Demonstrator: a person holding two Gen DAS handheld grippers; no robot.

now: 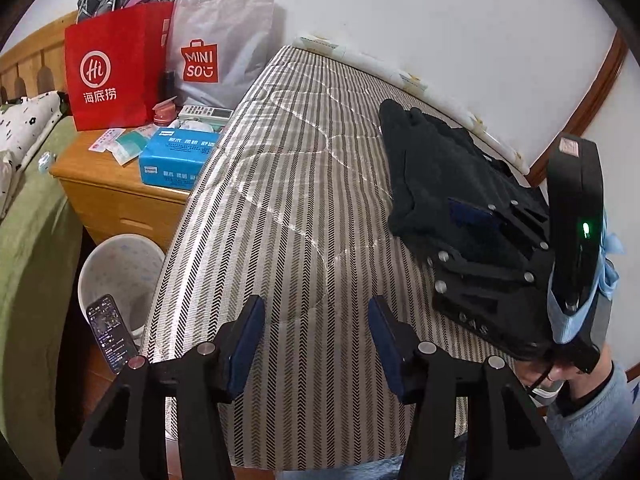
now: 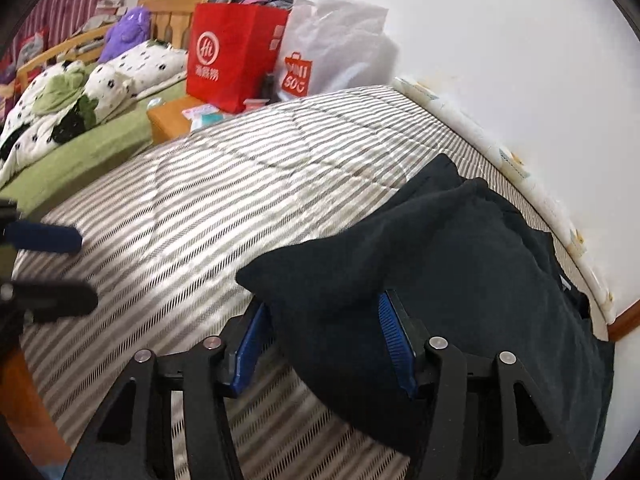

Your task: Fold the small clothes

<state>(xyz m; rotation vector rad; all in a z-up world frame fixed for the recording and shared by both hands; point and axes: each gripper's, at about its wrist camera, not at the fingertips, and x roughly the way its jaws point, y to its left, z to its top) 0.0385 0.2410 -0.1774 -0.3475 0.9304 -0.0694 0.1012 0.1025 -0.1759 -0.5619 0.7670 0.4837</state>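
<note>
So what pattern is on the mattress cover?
Grey and white stripes on the mattress cover, with herringbone detail clearest in the left wrist view.

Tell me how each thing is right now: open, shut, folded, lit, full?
left gripper: open, holding nothing.
right gripper: open, fingers either side of the black garment.
black garment: bunched on the striped mattress, not neatly folded.
red paper bag: upright, stuffed with clothes.
phone: screen lit.
tissue pack: whether opened, cannot tell.
</note>
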